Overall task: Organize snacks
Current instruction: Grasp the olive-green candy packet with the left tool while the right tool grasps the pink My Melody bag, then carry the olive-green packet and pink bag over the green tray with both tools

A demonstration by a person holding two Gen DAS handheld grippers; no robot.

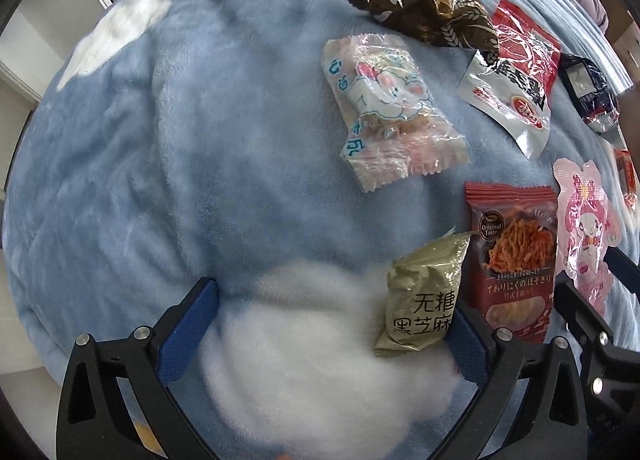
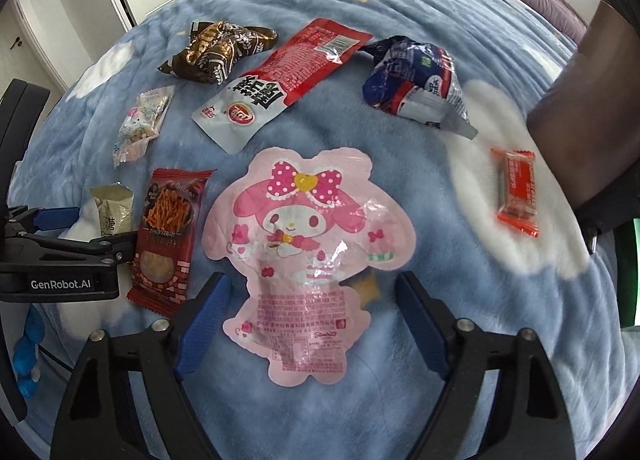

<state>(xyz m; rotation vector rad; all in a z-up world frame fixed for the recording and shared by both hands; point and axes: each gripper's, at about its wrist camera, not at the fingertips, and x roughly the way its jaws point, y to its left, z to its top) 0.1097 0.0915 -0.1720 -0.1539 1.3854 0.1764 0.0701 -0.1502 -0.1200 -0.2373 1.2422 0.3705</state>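
The left gripper has its blue-padded jaws spread wide and empty over a white cloud patch of the fluffy blue blanket; an olive-green foil sachet printed 无糖 黑芝麻 lies just inside its right pad. Beside it lies a dark red noodle-snack packet marked "Original Taste". The right gripper also stands open, straddling the lower part of a pink rabbit-shaped plastic pouch, not pinching it. A "GenRobot.AI" label shows on the left gripper's body.
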